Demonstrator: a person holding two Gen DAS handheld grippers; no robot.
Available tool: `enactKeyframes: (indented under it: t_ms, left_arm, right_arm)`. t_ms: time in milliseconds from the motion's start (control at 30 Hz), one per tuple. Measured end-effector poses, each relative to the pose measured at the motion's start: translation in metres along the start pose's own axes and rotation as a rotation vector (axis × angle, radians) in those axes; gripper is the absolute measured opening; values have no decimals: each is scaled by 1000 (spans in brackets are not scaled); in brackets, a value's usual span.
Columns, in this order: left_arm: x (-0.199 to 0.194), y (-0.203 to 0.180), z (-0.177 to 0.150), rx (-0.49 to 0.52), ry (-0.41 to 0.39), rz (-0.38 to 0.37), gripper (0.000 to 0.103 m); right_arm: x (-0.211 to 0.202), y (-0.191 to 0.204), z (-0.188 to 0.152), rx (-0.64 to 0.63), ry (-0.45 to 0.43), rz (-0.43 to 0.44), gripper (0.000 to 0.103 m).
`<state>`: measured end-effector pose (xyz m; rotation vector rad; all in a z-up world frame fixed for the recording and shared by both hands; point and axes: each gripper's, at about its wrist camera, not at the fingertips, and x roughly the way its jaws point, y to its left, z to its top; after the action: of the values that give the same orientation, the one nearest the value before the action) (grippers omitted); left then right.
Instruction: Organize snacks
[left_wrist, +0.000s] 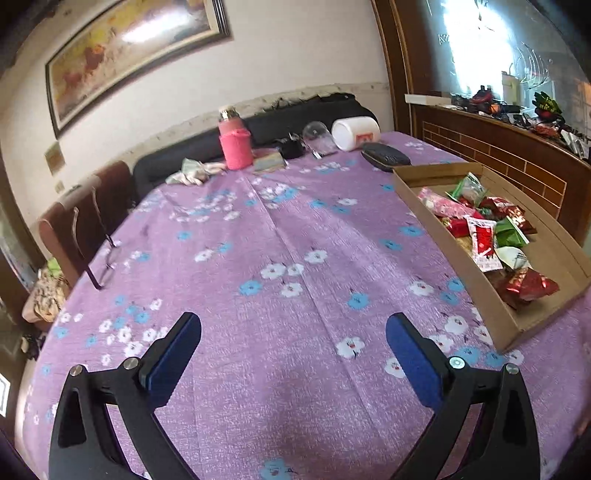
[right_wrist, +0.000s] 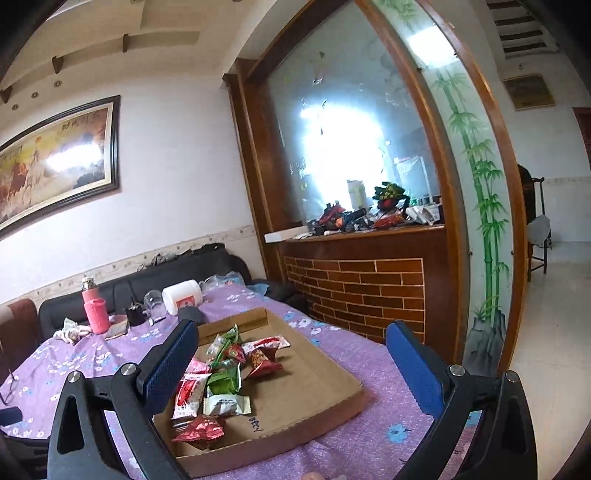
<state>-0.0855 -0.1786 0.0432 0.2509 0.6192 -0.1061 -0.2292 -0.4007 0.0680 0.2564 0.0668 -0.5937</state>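
Observation:
A shallow cardboard tray (left_wrist: 436, 206) lies at the right of the purple flowered tablecloth (left_wrist: 280, 258). In it lie several red, green and white snack packets (left_wrist: 484, 236). My left gripper (left_wrist: 293, 328) is open and empty, above bare cloth left of the tray. In the right wrist view the tray (right_wrist: 317, 376) holds the snack packets (right_wrist: 225, 373) along its left side. My right gripper (right_wrist: 291, 339) is open and empty, raised above the tray.
At the table's far end stand a pink flask (left_wrist: 233, 142), a white jar on its side (left_wrist: 355, 133), a clear glass (left_wrist: 317, 137), a black case (left_wrist: 386, 157) and a crumpled cloth (left_wrist: 192, 172). Glasses (left_wrist: 107, 266) lie at the left edge. A wooden brick-patterned counter (right_wrist: 362, 288) stands right.

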Motion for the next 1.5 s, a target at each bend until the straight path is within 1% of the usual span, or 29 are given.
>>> enactKeyframes:
  t_ms: [100,200,367,667,900,1500]
  left_arm:
    - [1,-6,-1,34,-3,-11,100]
    - [-1,-9,-2,50,-10,-5,100]
    - [-2,-10,-2,50,-15,2,100]
    - [-3,-10,-2,52,-13,0,100]
    - [-3,-10,-2,53,-13,0,100]
    - [-5,-9,0,49,-21,-4,100]
  right_arm:
    - [1,4,0,-15,4,-19,102]
    - [4,3,1,-16,21,-25,102]
    - [2,2,1,-11,8,-23,102]
    - [-1,12,0,-67,-10,-29,102]
    - [1,10,1,-55,9,-27,102]
    - [6,14,1,-85,27,-26,102]
